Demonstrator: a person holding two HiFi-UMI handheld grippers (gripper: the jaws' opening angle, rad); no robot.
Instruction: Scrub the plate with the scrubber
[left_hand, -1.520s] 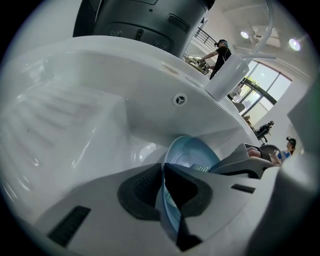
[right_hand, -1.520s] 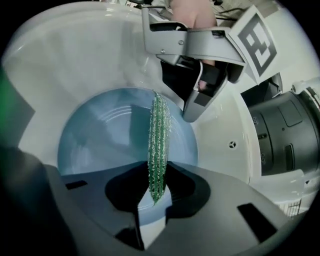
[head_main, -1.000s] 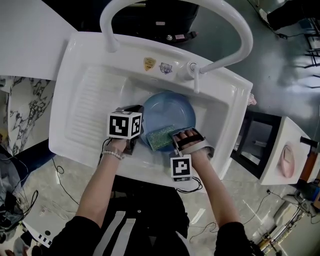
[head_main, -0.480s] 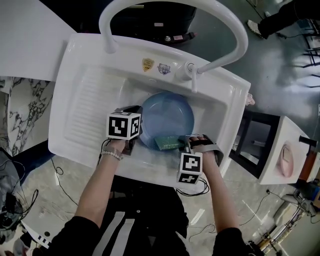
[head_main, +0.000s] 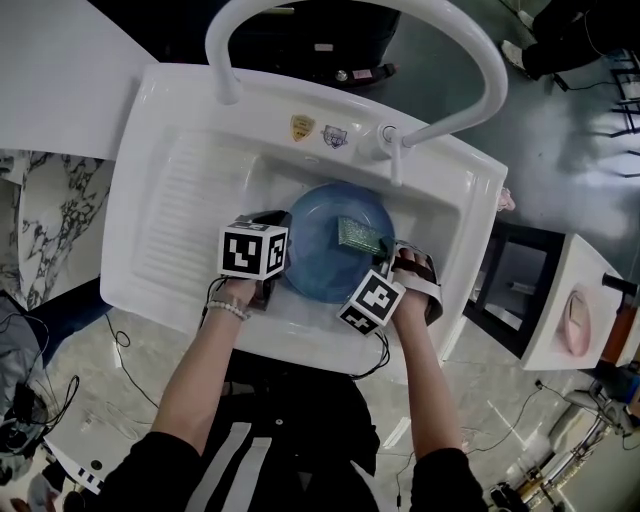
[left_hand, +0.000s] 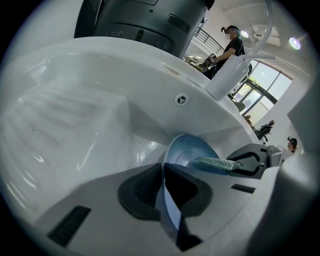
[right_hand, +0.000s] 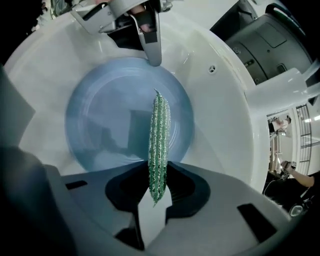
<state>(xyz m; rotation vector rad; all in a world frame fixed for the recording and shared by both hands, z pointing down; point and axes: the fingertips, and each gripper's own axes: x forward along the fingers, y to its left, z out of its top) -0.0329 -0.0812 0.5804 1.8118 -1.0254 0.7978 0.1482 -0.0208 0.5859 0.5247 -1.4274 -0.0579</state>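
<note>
The right gripper (right_hand: 156, 187) has swung the scrubber (head_main: 358, 234) from the plate's near rim up to its far right part, and the gripper's marker cube has rolled over. The left gripper (left_hand: 162, 189) and the plate (head_main: 320, 255) have stayed where they were.

The white sink (head_main: 150, 200) has a ribbed draining board along its left side and a basin to the right of it. An arched white faucet (head_main: 400, 150) rises from the sink's far edge. The blue plate sits in the basin, between the faucet and the sink's near edge. The left gripper's jaws are clamped on the plate's left rim, one pad on each face. The right gripper's jaws are pinched on one end of the thin green scrubber, which reaches out edge-on over the plate's face.
</note>
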